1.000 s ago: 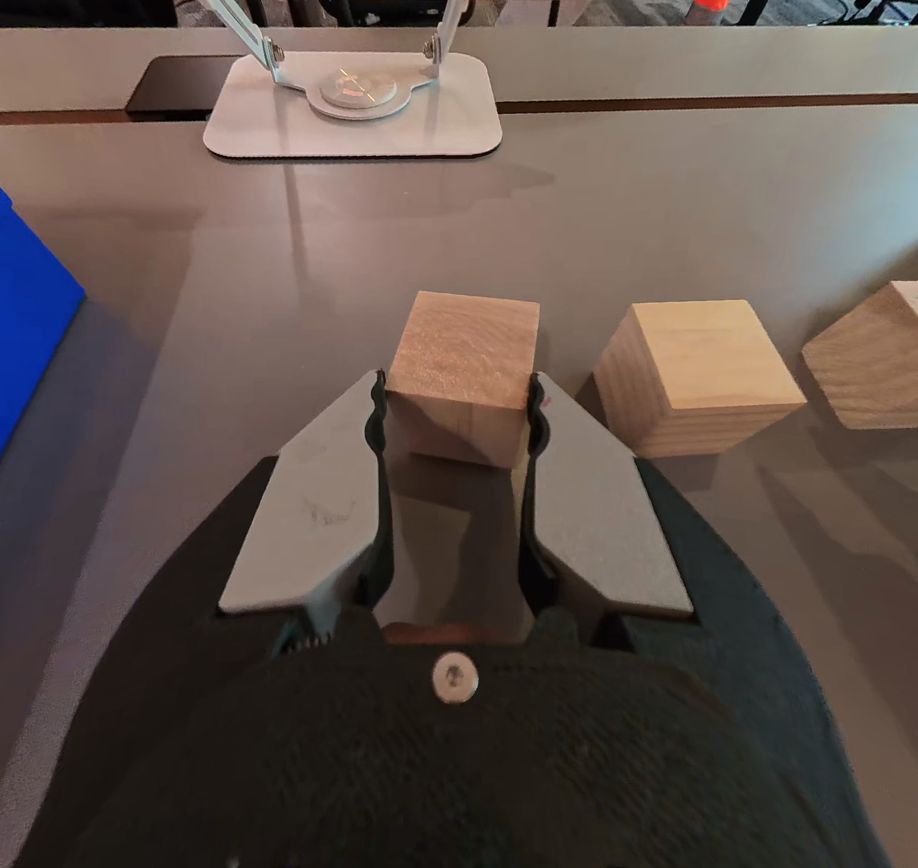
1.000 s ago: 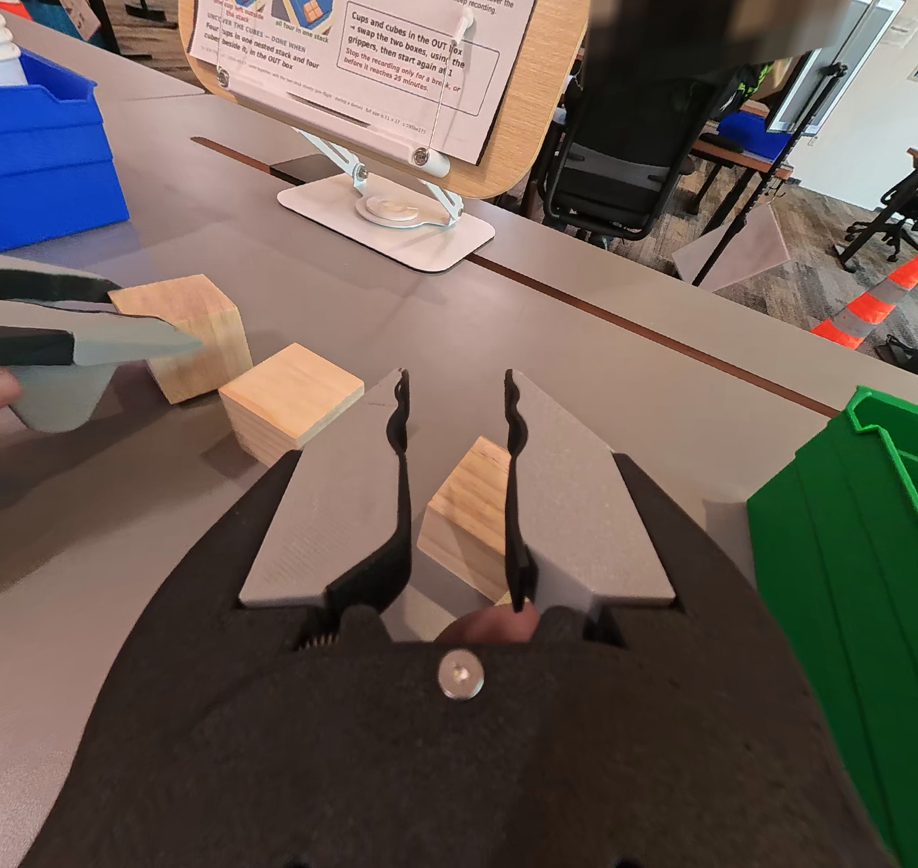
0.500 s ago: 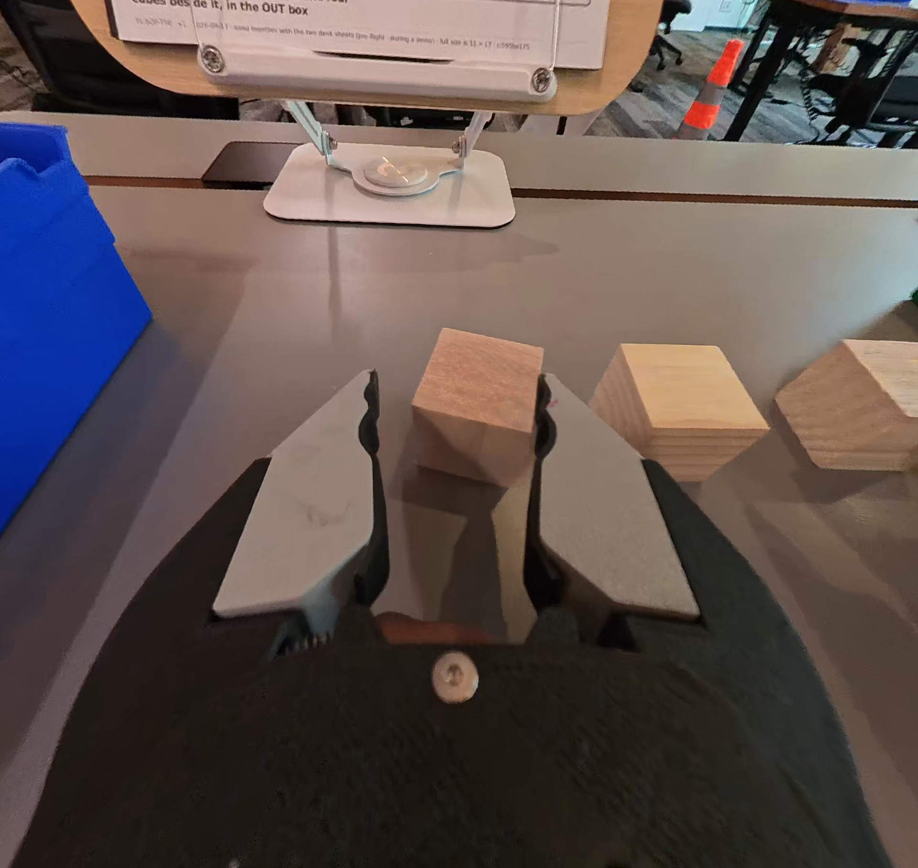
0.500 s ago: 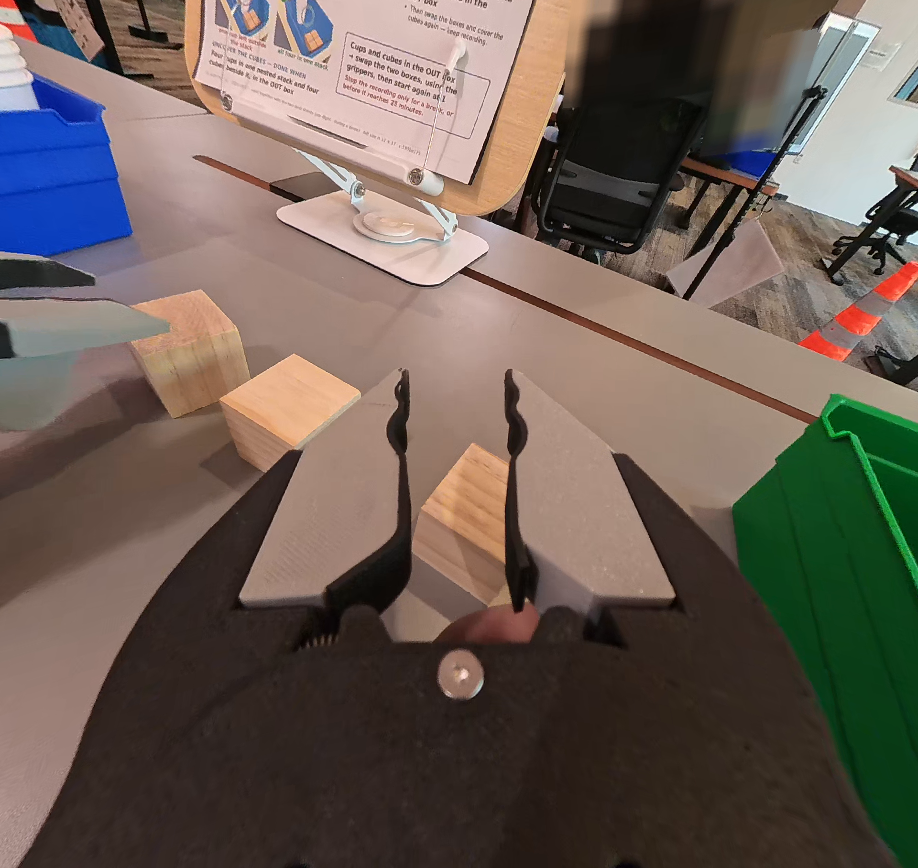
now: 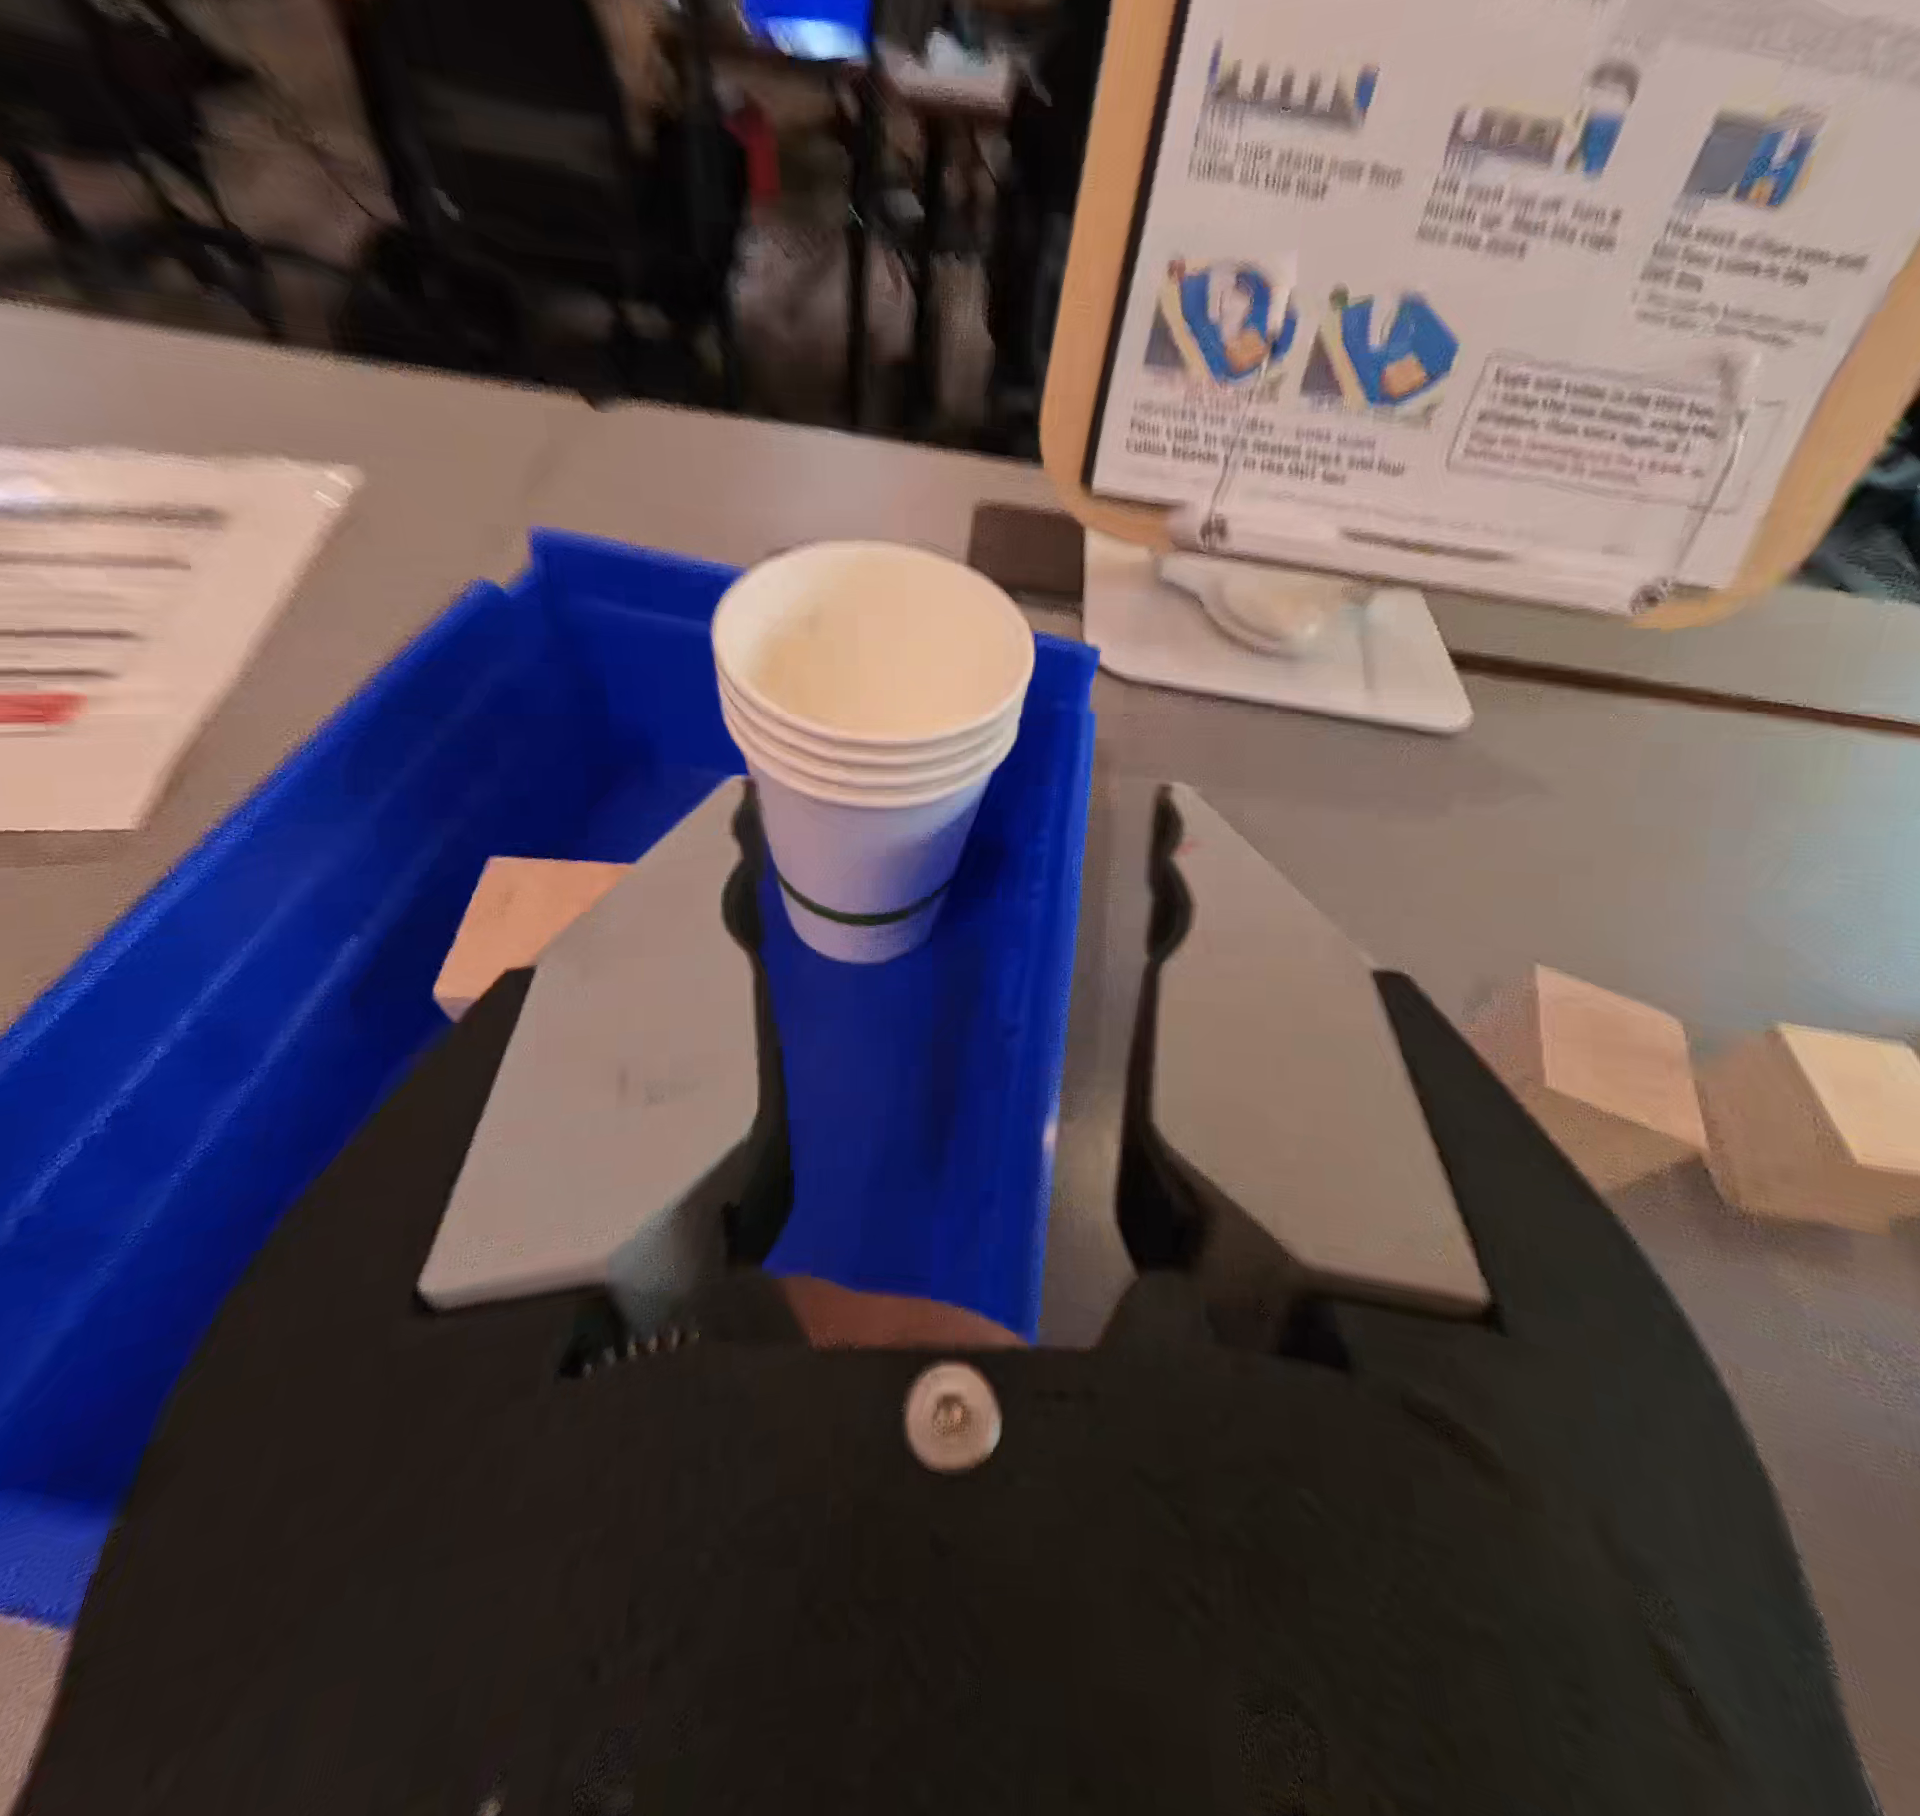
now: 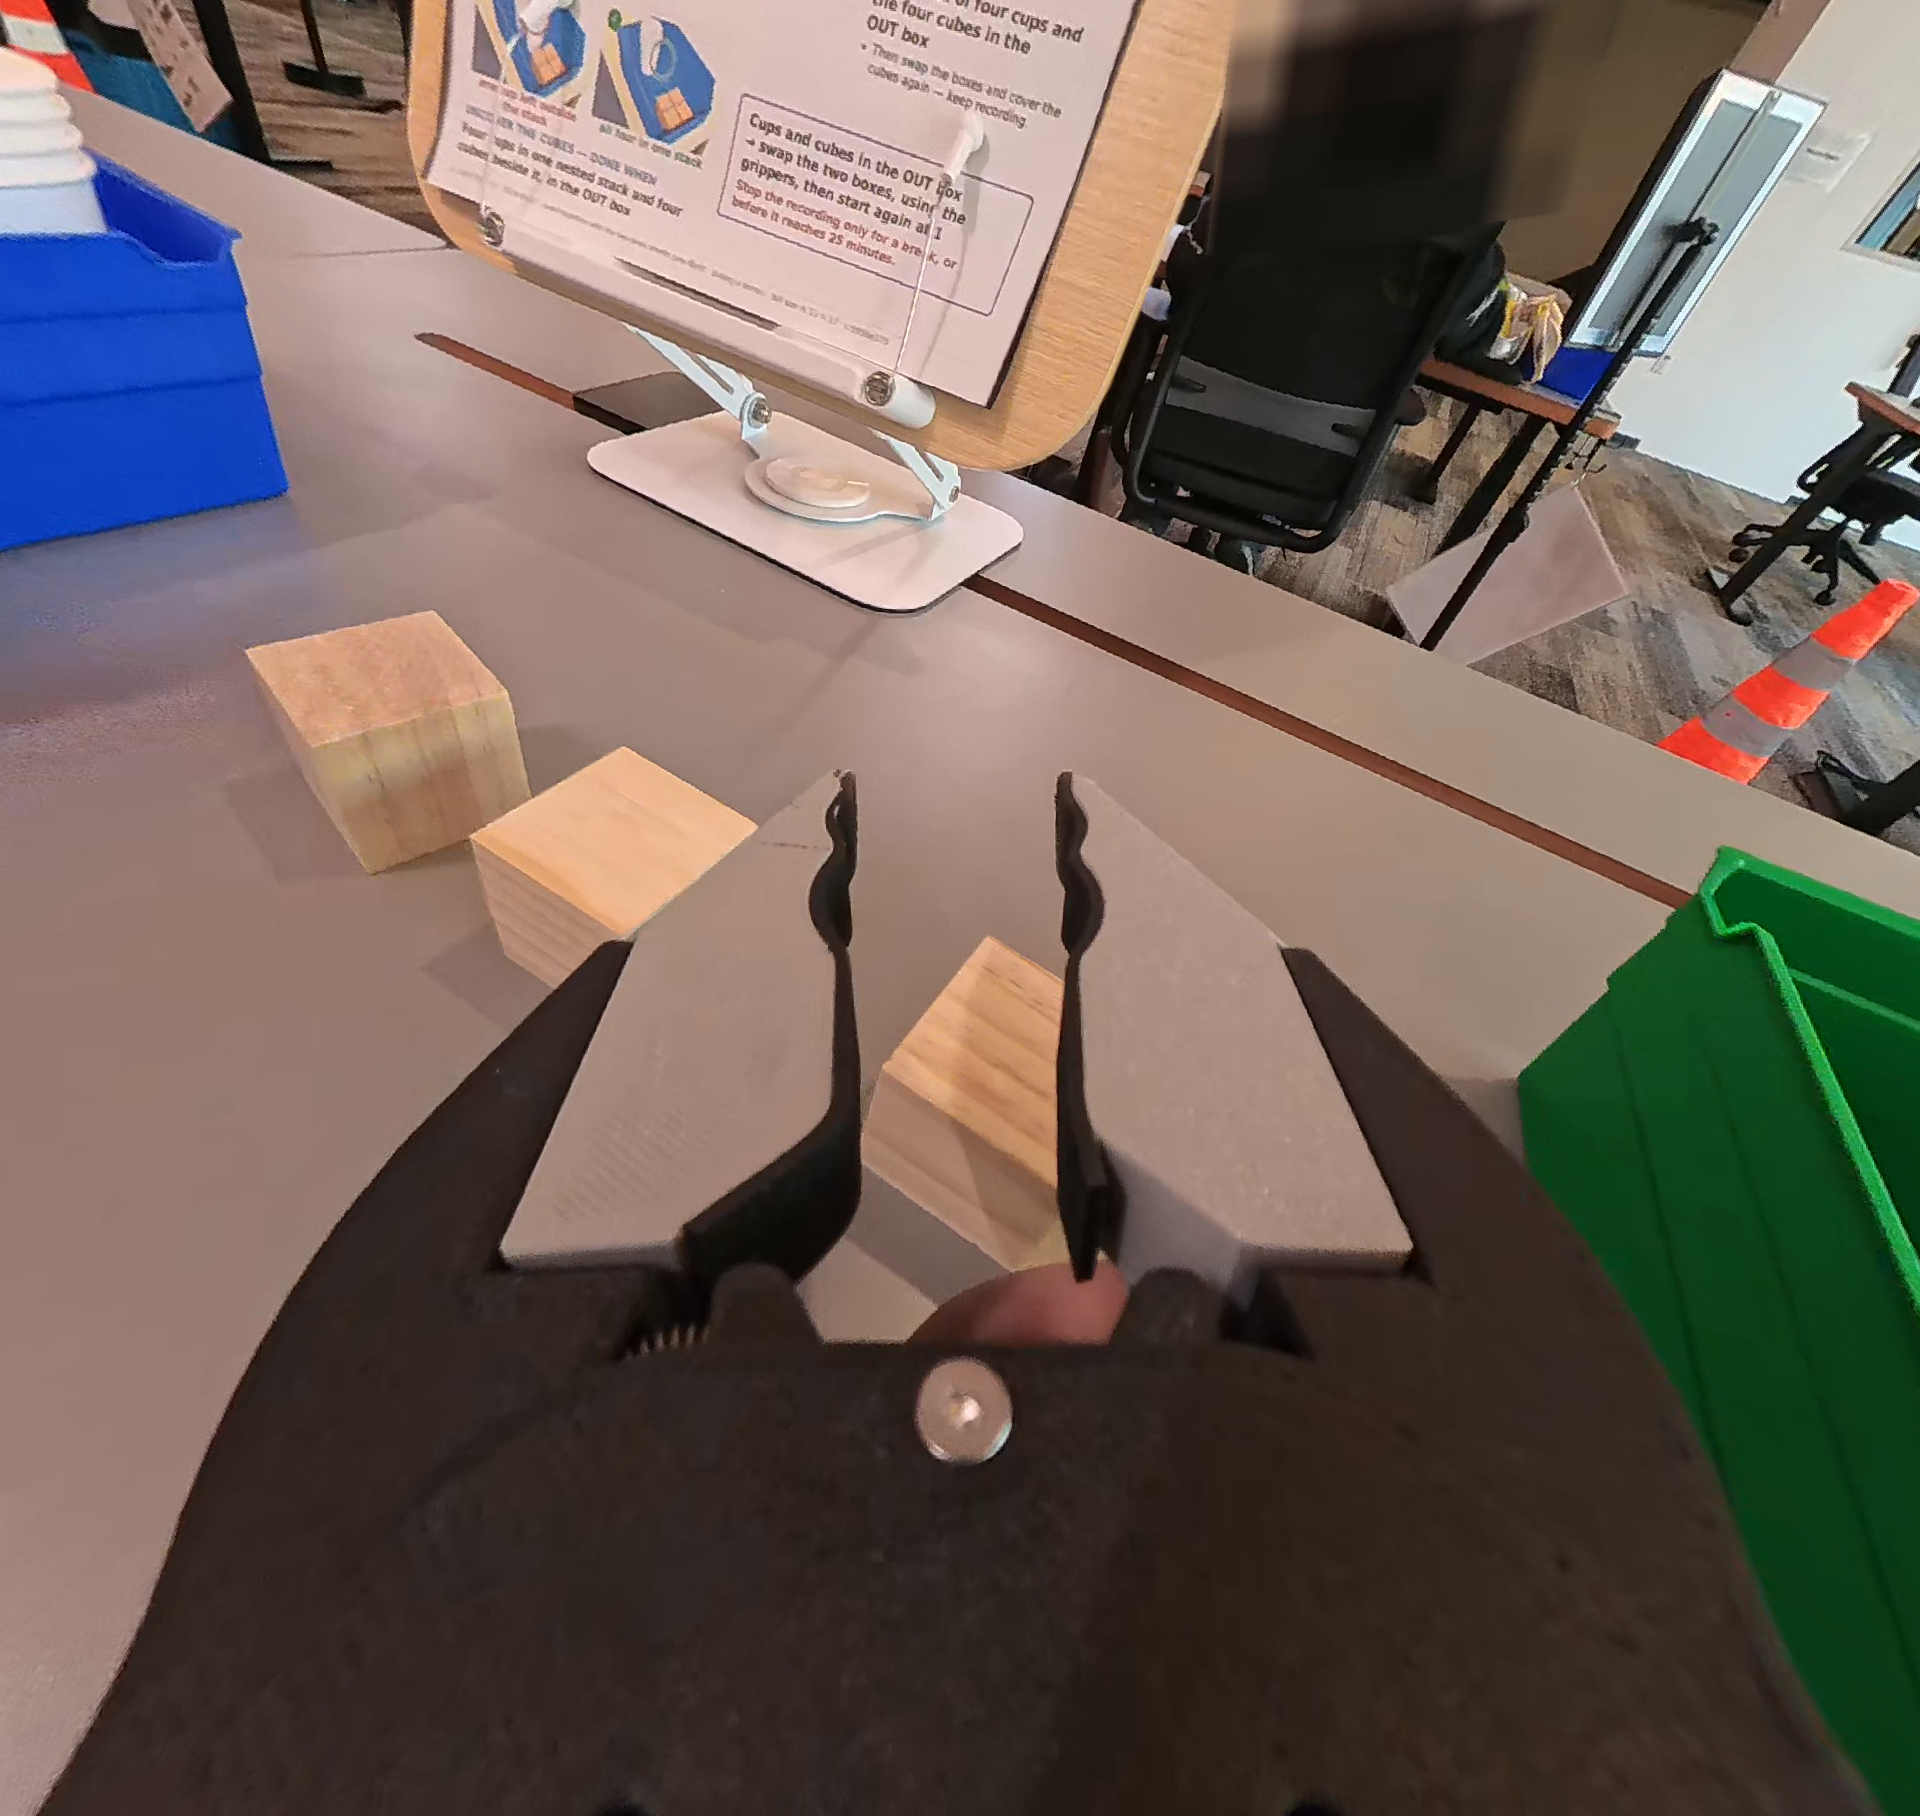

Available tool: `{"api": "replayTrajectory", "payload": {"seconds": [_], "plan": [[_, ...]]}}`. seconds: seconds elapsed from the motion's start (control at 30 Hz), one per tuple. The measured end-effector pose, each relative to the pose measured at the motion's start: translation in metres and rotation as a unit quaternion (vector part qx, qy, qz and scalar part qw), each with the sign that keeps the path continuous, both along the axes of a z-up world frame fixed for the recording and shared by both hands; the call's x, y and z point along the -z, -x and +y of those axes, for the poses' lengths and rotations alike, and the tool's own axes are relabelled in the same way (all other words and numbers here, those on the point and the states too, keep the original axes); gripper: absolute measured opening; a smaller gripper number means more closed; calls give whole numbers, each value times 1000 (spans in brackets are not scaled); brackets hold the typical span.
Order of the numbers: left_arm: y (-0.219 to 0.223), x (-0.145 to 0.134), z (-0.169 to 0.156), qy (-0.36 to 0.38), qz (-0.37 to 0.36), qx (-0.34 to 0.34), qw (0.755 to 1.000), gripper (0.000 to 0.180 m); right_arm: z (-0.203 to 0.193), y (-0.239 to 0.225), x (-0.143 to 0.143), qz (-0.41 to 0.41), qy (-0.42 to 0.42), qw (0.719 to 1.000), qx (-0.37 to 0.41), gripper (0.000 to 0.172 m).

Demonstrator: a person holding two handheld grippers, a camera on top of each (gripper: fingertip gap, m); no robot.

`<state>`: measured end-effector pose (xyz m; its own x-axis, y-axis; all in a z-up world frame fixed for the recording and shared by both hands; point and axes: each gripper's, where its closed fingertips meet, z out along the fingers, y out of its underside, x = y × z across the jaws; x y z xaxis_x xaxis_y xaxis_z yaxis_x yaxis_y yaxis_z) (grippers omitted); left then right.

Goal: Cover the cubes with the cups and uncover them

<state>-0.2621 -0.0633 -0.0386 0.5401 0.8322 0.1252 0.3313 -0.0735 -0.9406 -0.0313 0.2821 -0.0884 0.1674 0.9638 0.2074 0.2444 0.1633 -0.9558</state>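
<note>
My left gripper (image 5: 954,795) is open and empty above the blue bin (image 5: 312,935). A nested stack of white paper cups (image 5: 873,727) stands mouth up in the bin, just beyond my fingertips and untouched. One wooden cube (image 5: 520,925) lies in the bin, partly behind my left finger. Two wooden cubes (image 5: 1610,1070) (image 5: 1849,1112) sit on the table to the right. My right gripper (image 6: 956,784) is open and hovers over a third table cube (image 6: 977,1070), which lies under the fingers, not gripped. The other two cubes (image 6: 384,727) (image 6: 603,852) sit to its left.
A green bin (image 6: 1766,1195) stands at the right edge of the table. An instruction board on a white stand (image 6: 810,499) is at the back. A paper sheet (image 5: 135,623) lies left of the blue bin (image 6: 125,384).
My left gripper opened off the cube it had stood around, left it on the table and swung left to the blue bin with the cups. My right gripper has barely moved.
</note>
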Motion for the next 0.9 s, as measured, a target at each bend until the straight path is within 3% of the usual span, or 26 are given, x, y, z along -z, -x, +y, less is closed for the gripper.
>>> {"api": "replayTrajectory", "payload": {"seconds": [0.03,0.1,0.2,0.3,0.57,0.63,0.8,0.9], "plan": [[13,10,-4,2,-40,17,999,88,-1,0,0,-1,-2,1000,-2,35],[30,20,-14,-19,-87,22,996,87,-2,0,0,-1,-8,1000,-2,35],[48,18,-29,-27,-86,3,996,84,-3,1,1,-3,-9,1000,-4,35],[70,21,-49,17,-62,-34,997,79,-4,2,5,-10,-8,1000,-6,35],[107,113,-74,153,-123,-19,980,77,-8,2,2,-5,-20,1000,-11,35],[109,128,-78,190,-139,-26,971,61,-8,2,2,-5,-18,1000,-12,35],[109,125,-86,247,-135,-44,959,56,-7,3,5,-11,-18,1000,-12,35],[111,89,-94,244,-75,-70,964,56,-8,2,2,-6,-16,1000,-13,35]]}}
